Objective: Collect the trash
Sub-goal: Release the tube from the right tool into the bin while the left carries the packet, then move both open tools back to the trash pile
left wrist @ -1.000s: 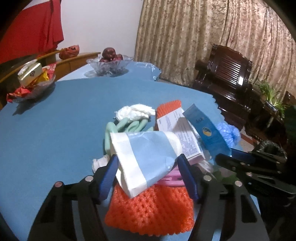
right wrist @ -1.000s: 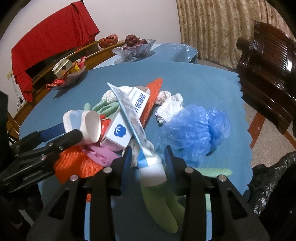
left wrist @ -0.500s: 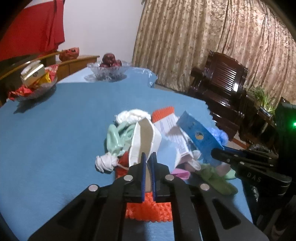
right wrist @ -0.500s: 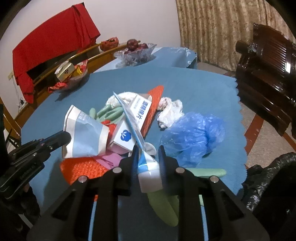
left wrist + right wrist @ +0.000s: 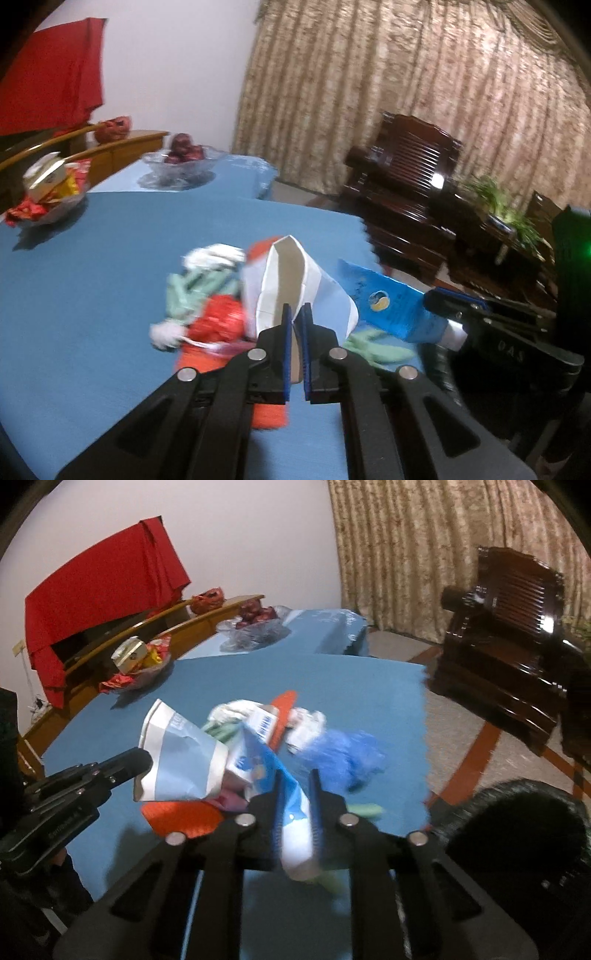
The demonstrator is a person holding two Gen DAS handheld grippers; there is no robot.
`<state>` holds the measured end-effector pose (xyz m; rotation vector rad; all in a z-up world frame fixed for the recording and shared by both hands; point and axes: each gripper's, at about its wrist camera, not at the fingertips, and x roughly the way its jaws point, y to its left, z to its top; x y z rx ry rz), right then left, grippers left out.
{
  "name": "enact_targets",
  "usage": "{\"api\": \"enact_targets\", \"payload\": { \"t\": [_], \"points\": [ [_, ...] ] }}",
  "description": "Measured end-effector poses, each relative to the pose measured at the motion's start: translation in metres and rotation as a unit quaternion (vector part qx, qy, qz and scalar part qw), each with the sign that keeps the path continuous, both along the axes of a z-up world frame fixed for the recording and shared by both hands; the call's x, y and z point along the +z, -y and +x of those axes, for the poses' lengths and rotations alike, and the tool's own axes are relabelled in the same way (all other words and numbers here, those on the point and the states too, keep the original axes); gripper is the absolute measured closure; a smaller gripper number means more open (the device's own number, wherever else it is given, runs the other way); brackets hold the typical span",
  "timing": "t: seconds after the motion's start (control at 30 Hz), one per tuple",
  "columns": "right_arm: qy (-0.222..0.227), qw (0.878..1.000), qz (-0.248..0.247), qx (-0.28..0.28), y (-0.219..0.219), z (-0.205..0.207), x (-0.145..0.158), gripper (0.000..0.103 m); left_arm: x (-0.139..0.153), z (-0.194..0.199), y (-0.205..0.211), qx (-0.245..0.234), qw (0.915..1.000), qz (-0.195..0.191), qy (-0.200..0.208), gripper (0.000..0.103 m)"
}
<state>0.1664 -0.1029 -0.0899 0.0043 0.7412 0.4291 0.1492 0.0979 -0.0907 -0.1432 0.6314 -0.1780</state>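
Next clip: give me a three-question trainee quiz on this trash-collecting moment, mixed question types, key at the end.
1. True or false: the left gripper is open and holds nothing.
2. Which item does the right gripper clamp? A) crumpled blue plastic bag B) blue-and-white squeeze tube C) orange foam net sleeve
3. Fill in: the trash pile lies on a ____ tablecloth.

Key: 1 false, it pinches the flattened white-and-blue paper cup; 2 B; 3 blue.

Matt blue cloth covers the table; a creased paper cup, glossy plastic tube, polished dark wooden chair.
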Motion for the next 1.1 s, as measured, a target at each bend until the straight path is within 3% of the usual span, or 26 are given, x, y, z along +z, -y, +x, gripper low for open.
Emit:
{"api": "enact_targets", "payload": {
  "t": [0.17, 0.3, 0.6, 0.83, 0.87, 0.97, 1.03, 1.1],
  "points": [
    [-0.011, 0.999, -0.022, -0.031, 0.042, -0.024, -0.002, 0.093, -0.012, -0.002, 0.048, -0.056, 0.9982, 0.002, -0.021, 0.098],
    [-0.020, 0.998, -0.032, -0.046, 0.064, -0.038, -0.006, 0.094, -0.020, -0.007, 0.069, -0.073, 0.9968, 0.001, -0.033, 0.098],
    [-0.011, 0.990, -0.054, -0.129, 0.125, -0.058, -0.005, 0.103, -0.004, -0.013, 0.099, -0.107, 0.9941, 0.002, -0.014, 0.098],
    [-0.020, 0.976, -0.064, -0.205, 0.191, -0.080, -0.011, 0.102, -0.011, 0.000, 0.170, -0.188, 0.9816, -0.003, -0.032, 0.097],
    [-0.023, 0.975, -0.062, -0.213, 0.198, -0.083, -0.013, 0.101, -0.013, 0.001, 0.179, -0.199, 0.9793, 0.000, -0.037, 0.093],
    [-0.027, 0.970, -0.059, -0.235, 0.215, -0.091, -0.017, 0.093, -0.020, 0.001, 0.202, -0.222, 0.9741, 0.007, -0.045, 0.059],
    [-0.025, 0.968, -0.059, -0.244, 0.222, -0.095, -0.019, 0.082, -0.024, 0.000, 0.212, -0.228, 0.9725, 0.014, -0.045, 0.050],
    [-0.023, 0.965, -0.055, -0.254, 0.228, -0.100, -0.021, 0.065, -0.026, -0.001, 0.218, -0.230, 0.9718, 0.017, -0.047, 0.038]
  ]
}}
